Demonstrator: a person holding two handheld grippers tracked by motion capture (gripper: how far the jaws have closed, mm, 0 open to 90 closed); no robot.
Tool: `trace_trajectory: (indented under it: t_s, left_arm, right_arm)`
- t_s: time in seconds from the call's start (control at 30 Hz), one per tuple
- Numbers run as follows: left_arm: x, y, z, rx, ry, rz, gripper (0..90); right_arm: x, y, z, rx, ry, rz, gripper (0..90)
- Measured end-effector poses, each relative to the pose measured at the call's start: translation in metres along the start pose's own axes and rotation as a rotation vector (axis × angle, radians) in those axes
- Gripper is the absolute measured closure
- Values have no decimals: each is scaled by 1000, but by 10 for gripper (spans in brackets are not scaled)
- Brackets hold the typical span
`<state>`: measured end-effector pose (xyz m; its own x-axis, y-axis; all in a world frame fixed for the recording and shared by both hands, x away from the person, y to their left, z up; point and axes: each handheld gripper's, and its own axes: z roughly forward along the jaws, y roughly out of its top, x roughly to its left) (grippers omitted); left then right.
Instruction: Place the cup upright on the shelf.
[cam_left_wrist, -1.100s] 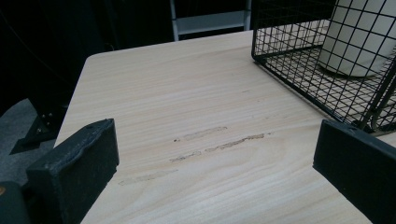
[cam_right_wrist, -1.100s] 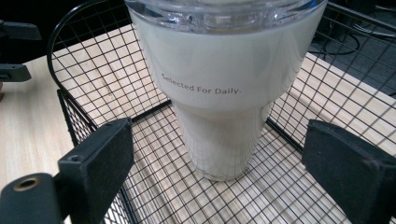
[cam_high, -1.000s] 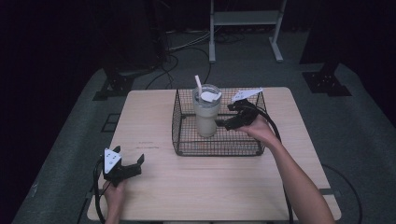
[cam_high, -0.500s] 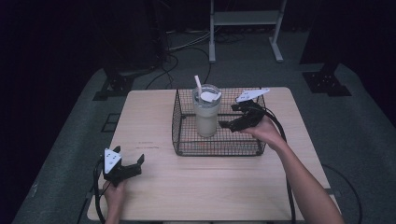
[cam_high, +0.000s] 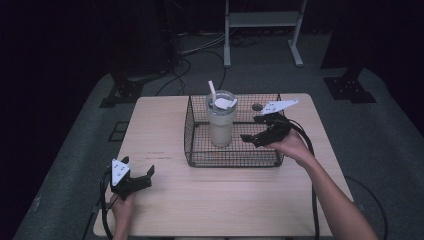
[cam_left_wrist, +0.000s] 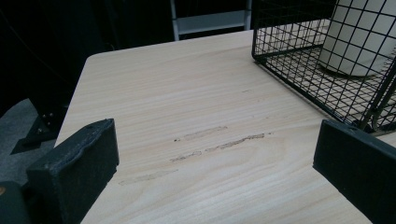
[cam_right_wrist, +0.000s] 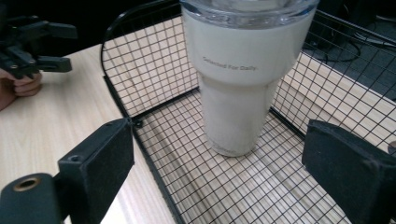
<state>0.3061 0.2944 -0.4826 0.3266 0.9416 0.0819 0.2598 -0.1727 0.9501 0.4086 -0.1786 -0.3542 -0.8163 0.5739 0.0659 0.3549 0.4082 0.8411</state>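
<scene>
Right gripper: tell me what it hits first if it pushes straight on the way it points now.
Most likely the tumbler. The right gripper is open, its jaws wide apart, with the cup standing upright in the wire basket dead ahead between them. Nothing else seems to lie between, though depth is hard to judge.

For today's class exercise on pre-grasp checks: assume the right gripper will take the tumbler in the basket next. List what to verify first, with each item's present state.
1. Right gripper open, jaws wide apart: ok.
2. Tumbler upright on the basket floor: ok.
3. Tumbler centred between the jaws in the right gripper view: ok.
4. Jaws already past the wire basket rim: cannot tell.
5. Left gripper away from the basket, over bare table: ok.
6. Lid and straw seated firmly: cannot tell.
</scene>
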Motion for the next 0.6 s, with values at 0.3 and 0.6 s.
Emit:
trace_trajectory:
  t_s: [0.3,0.6]
  left_arm:
    - [-1,0,0,3,0,1,0]
    - [-1,0,0,5,0,2,0]
  right_arm:
    - [9,-11,-9,4,17,-14,87]
    - [16,-18,-20,1,25,-28,87]
